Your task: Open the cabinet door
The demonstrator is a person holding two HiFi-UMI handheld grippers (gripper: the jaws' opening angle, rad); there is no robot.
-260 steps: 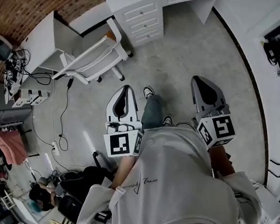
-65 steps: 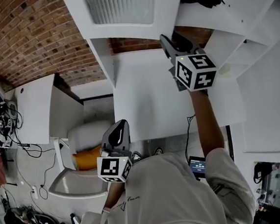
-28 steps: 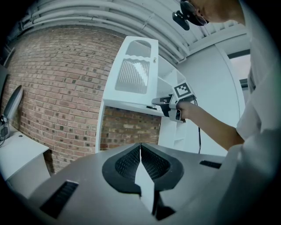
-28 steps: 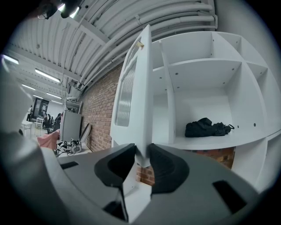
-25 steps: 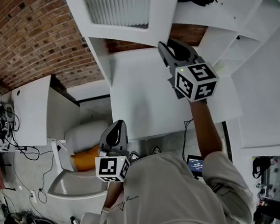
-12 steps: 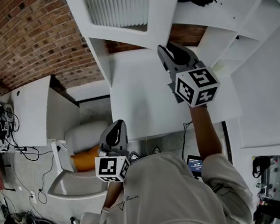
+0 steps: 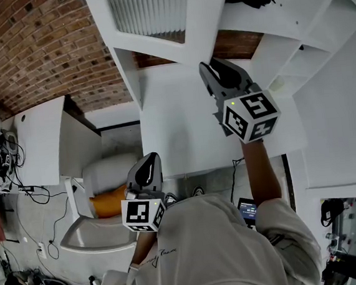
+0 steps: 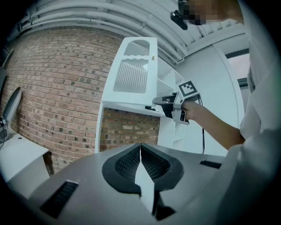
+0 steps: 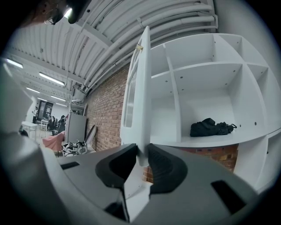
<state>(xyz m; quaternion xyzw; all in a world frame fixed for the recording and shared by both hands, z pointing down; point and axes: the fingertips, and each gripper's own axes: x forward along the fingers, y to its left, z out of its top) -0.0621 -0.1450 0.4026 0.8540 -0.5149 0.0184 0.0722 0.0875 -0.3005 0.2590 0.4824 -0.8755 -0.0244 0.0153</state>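
The white cabinet door point(image 7: 146, 10) with a ribbed glass panel stands swung out from the open shelf unit point(image 7: 290, 9). My right gripper point(image 7: 211, 68) is raised to the door's lower edge. In the right gripper view the door point(image 9: 138, 83) stands edge-on and its bottom corner sits between the jaws of that gripper point(image 9: 142, 151), which are closing with both pads against it. My left gripper point(image 7: 148, 161) hangs low by my waist, shut with nothing in it point(image 8: 140, 147). The left gripper view also shows the door point(image 8: 134, 72) and the right gripper point(image 8: 160, 102) at its lower edge.
A black bundle point(image 9: 211, 126) lies on a shelf inside the cabinet. Below the shelves is a white desk top point(image 7: 182, 126) against a brick wall point(image 7: 38, 52). A white chair with an orange cushion point(image 7: 108, 198) stands at the lower left.
Over the last second my right gripper has drawn slightly back toward me with the door's edge between its jaws. The left gripper has stayed put. Much earlier both grippers hung over the floor.
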